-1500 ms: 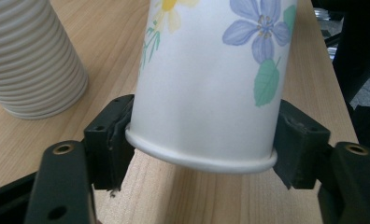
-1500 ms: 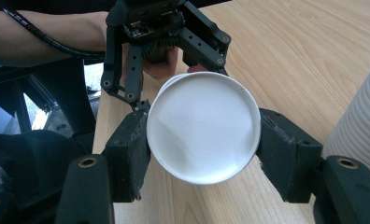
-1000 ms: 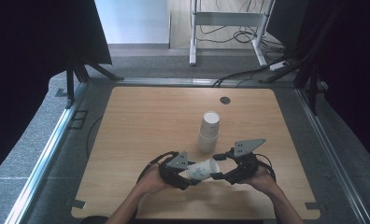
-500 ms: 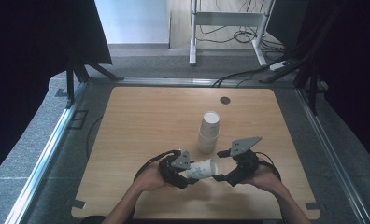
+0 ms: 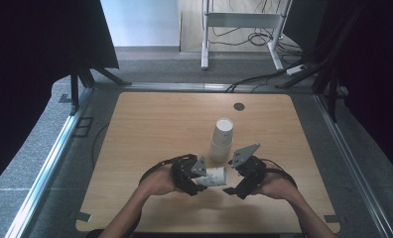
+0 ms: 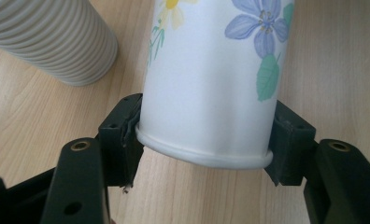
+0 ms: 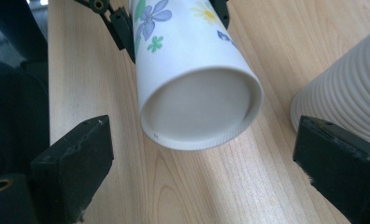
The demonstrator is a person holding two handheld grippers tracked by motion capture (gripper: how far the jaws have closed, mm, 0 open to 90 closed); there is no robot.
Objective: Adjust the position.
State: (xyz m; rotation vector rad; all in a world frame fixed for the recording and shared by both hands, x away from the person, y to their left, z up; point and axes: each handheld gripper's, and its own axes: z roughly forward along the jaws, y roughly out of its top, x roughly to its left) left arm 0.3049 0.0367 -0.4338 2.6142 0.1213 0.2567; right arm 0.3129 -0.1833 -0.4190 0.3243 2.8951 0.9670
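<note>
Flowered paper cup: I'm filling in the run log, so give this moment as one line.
flowered paper cup: held sideways, off table | left gripper: shut on cup | right gripper: jaws just opened, clear of cup | cup stack: upside down

White cup [image 6: 206, 93] with blue, yellow flowers, green leaves; ribbed off-white cup stack [image 5: 222, 140]; light wood surface [image 5: 150, 129]; black tongs [image 7: 211, 168].

A light wooden table [image 5: 150, 129] with rounded corners carries a stack of ribbed paper cups [image 5: 222, 140], standing upside down a little right of its middle. A small dark round disc [image 5: 239, 106] sits in the tabletop near the far edge, right of centre.
</note>
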